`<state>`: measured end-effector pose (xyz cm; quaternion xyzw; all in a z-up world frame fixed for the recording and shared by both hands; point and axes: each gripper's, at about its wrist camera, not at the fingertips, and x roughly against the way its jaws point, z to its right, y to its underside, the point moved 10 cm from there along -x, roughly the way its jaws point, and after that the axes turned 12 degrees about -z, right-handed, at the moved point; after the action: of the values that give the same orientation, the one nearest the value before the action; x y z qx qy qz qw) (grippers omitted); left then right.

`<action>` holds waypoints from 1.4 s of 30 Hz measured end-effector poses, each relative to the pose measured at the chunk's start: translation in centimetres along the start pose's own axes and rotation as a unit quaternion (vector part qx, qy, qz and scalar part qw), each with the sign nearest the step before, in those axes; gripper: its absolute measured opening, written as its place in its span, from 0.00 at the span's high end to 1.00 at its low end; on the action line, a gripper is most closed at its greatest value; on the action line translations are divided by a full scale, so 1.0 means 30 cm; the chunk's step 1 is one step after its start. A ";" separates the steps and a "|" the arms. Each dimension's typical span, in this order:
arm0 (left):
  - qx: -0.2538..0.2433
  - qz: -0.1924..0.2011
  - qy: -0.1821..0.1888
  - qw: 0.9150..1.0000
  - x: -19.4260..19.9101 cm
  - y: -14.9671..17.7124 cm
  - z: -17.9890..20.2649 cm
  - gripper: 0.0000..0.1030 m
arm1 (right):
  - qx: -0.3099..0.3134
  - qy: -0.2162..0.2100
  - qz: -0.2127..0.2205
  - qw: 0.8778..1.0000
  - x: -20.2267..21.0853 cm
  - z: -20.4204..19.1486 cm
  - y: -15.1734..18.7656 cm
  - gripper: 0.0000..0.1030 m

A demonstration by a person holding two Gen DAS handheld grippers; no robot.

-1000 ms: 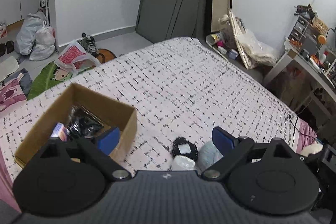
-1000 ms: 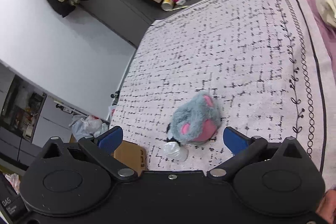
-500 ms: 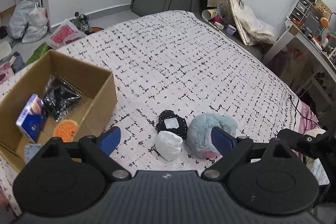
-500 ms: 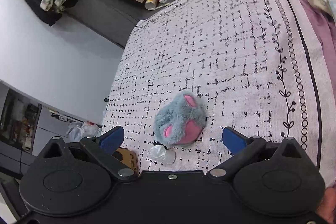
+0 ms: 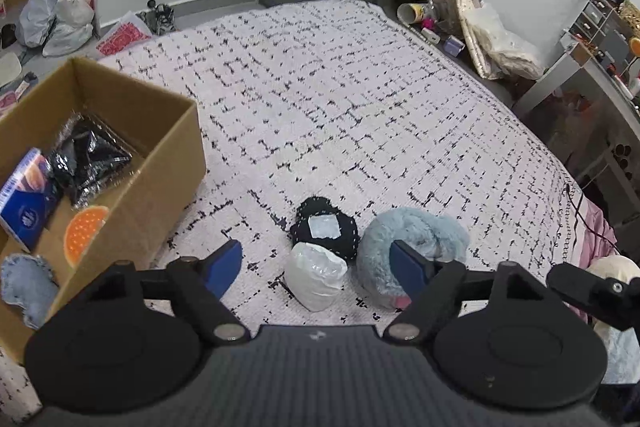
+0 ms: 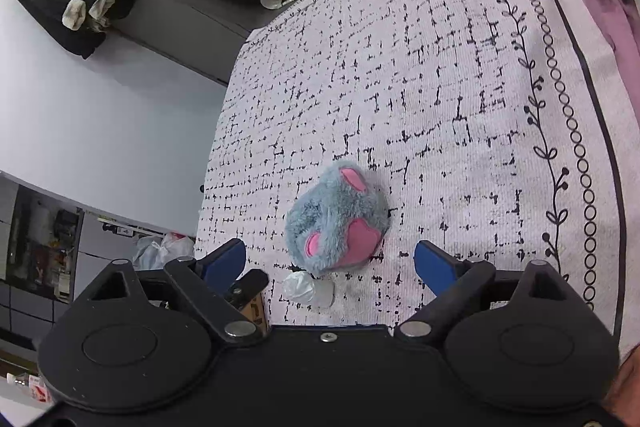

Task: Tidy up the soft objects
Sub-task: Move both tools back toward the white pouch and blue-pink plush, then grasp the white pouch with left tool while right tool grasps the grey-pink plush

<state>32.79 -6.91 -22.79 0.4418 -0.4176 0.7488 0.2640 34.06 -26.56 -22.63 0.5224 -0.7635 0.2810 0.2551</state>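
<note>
On the patterned bedspread point(image 5: 360, 99) lie three soft things close together: a white pouch point(image 5: 316, 275), a black fuzzy pouch with a pale label point(image 5: 324, 231) and a grey-blue plush with pink patches point(image 5: 416, 239) point(image 6: 338, 223). My left gripper point(image 5: 318, 269) hangs over the white pouch, its jaws closing with the pouch between them but apart from the pads. My right gripper point(image 6: 330, 263) hovers just short of the plush, jaws closing slowly and wide apart, nothing gripped. The white pouch point(image 6: 308, 289) also shows low in the right wrist view.
A cardboard box point(image 5: 160, 155) stands at the left on the bed, holding a blue packet point(image 5: 24, 203), a black wrapped item point(image 5: 88, 159), an orange disc point(image 5: 84, 235) and a denim piece point(image 5: 24, 287). Bags and clutter lie on the floor; a desk point(image 5: 592, 75) stands at the right.
The left gripper has sunk toward the bed and come over the white pouch, its jaws narrowing. The right gripper has dropped a little and rolled, the plush now nearer its jaws.
</note>
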 end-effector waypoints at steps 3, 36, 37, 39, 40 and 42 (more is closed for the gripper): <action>0.007 -0.013 0.001 1.000 -0.038 0.009 -0.007 0.30 | -0.003 -0.002 -0.004 1.000 -0.020 0.005 -0.001 0.14; 0.045 -0.055 0.040 0.997 -0.169 -0.014 -0.064 0.59 | -0.027 0.032 -0.041 0.998 -0.263 0.038 -0.018 0.49; 0.045 -0.053 0.041 0.997 -0.163 -0.019 -0.064 0.59 | -0.027 0.032 -0.040 0.998 -0.267 0.038 -0.019 0.56; 0.042 -0.051 0.046 0.997 -0.150 -0.027 -0.061 0.59 | -0.027 0.027 -0.042 0.998 -0.275 0.036 -0.017 0.73; 0.042 -0.050 0.048 0.997 -0.142 -0.031 -0.060 0.59 | -0.025 0.026 -0.040 0.999 -0.276 0.030 -0.016 0.75; 0.039 -0.047 0.051 0.997 -0.125 -0.041 -0.058 0.59 | -0.008 0.033 -0.031 0.999 -0.264 0.012 -0.019 0.82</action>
<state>34.71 -4.88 -26.07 0.4321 -0.3525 0.7730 0.3024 37.12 -21.78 -28.21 0.5340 -0.7405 0.2840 0.2929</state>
